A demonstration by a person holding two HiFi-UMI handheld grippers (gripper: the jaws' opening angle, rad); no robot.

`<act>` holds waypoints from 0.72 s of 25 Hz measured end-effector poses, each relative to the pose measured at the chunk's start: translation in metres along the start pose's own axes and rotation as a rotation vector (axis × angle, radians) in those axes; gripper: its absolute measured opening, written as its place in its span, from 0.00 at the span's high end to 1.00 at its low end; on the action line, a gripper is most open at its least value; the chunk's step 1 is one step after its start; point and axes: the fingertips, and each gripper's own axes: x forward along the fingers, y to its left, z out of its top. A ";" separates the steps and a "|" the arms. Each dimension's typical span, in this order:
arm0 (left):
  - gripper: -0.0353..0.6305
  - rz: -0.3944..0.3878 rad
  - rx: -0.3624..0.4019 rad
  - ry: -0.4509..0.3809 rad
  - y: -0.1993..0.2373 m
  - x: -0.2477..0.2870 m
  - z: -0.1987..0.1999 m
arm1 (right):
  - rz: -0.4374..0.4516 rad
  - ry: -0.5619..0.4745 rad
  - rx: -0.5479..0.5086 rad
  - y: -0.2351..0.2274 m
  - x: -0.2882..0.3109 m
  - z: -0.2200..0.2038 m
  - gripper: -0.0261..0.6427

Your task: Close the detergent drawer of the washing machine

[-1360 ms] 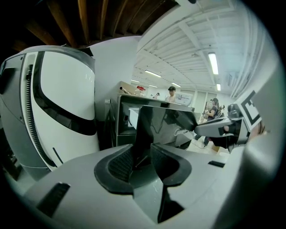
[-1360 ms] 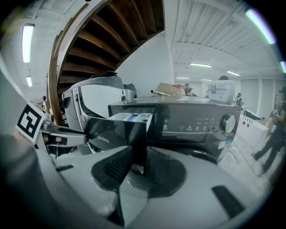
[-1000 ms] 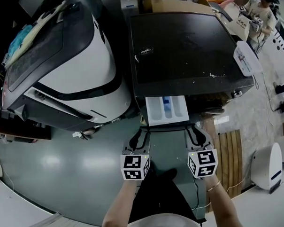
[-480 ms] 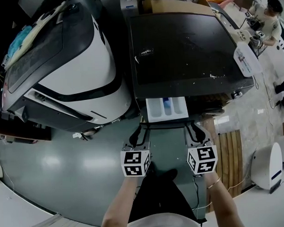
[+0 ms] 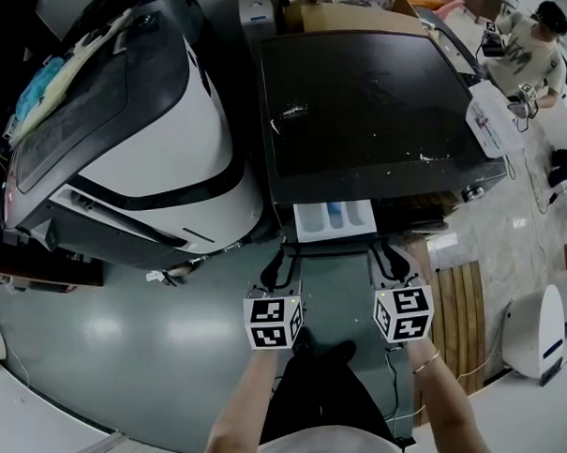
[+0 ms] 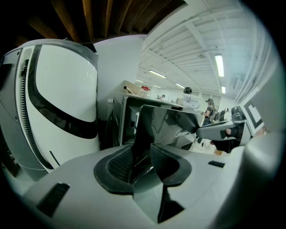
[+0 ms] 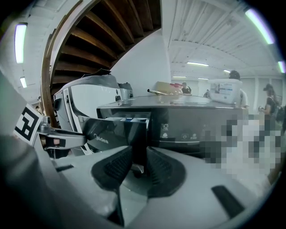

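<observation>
Detergent drawer [image 5: 334, 220] part-open, projecting from washing machine [image 5: 362, 95] front edge. Left gripper [image 5: 281, 258] & right gripper [image 5: 386, 254] each pinch a front-panel end. Slide axis runs straight ahead into machine, both hands equally near.

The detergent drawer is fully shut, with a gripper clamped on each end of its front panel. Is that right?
Not shut. The head view shows the detergent drawer sticking out of the black washing machine, white compartments exposed. The rest holds: the left gripper and right gripper each clamp an end of its front panel.
</observation>
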 end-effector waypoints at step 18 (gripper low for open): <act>0.78 0.000 -0.016 0.010 0.012 0.024 0.016 | -0.032 -0.005 0.044 -0.008 0.025 0.018 0.83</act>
